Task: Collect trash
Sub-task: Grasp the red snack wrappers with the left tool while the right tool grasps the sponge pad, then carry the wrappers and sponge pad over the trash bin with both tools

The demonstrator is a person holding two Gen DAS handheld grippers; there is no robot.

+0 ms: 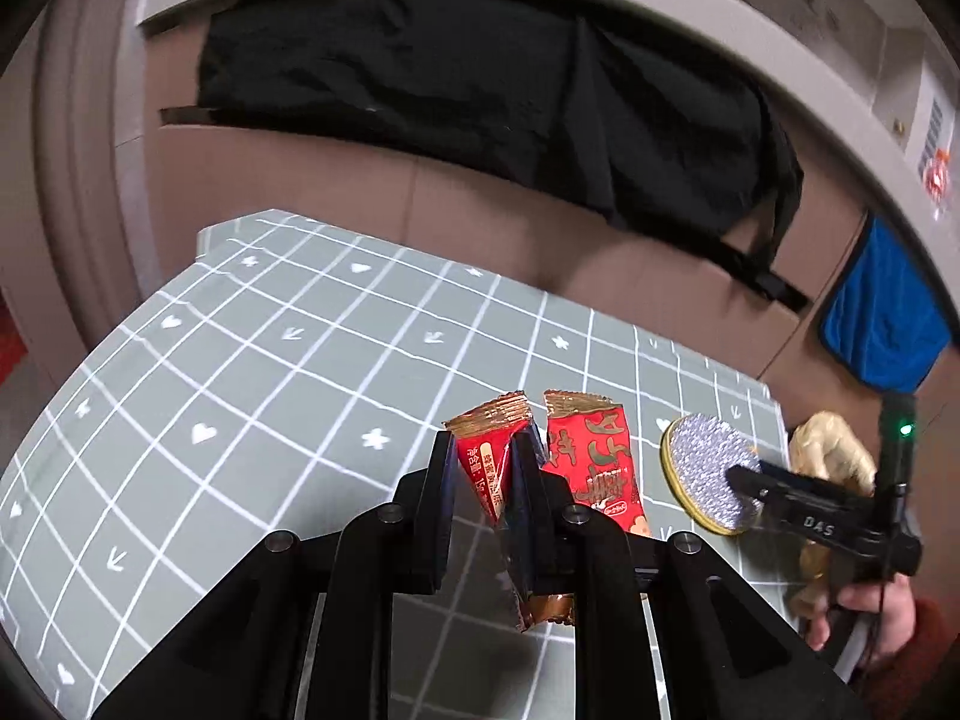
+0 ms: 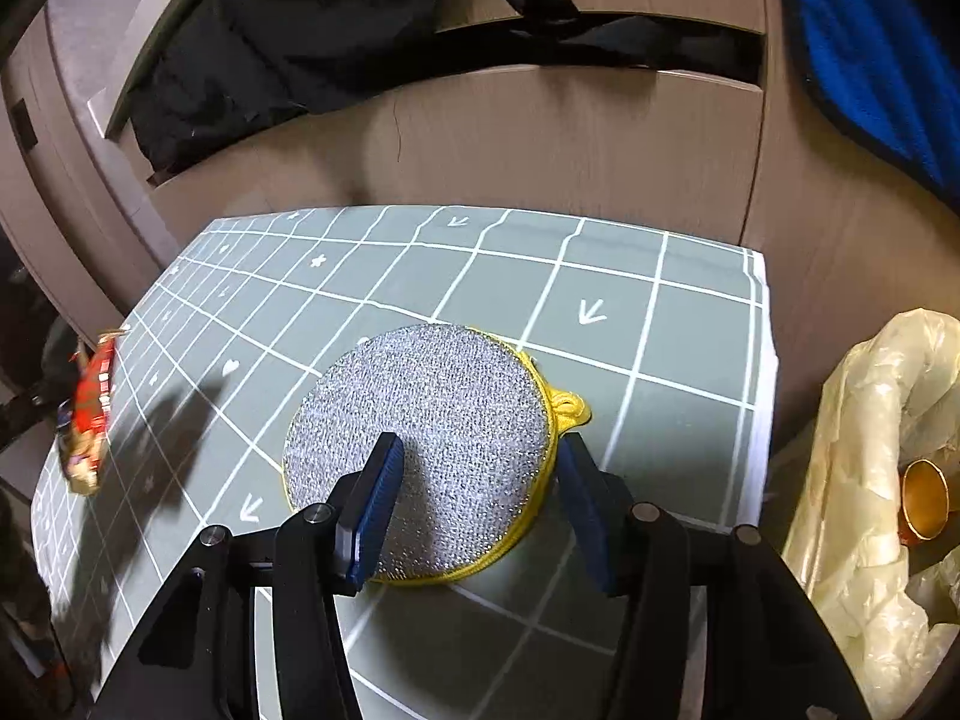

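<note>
My left gripper [image 1: 485, 444] is shut on a red snack wrapper [image 1: 480, 468], held above the grey-green grid tablecloth [image 1: 240, 360]. A second red wrapper piece [image 1: 594, 468] shows just right of its right finger; I cannot tell whether it lies on the table or hangs with the first. In the right wrist view the red wrapper [image 2: 90, 414] hangs in the air at the far left. My right gripper [image 2: 480, 447] stands open, its fingers straddling a round silver scrubbing pad [image 2: 432, 420] with a yellow rim that lies flat on the table. The same pad [image 1: 711, 474] appears in the left view with the right gripper [image 1: 756, 480] at it.
A pale plastic bag [image 2: 870, 450] sits off the table's right edge with a gold cup [image 2: 924, 498] in it. Brown cabinets rise behind the table, with a black bag [image 1: 480, 90] on a ledge and a blue cloth [image 1: 882, 324] hanging. A hand [image 1: 870, 606] holds the right gripper.
</note>
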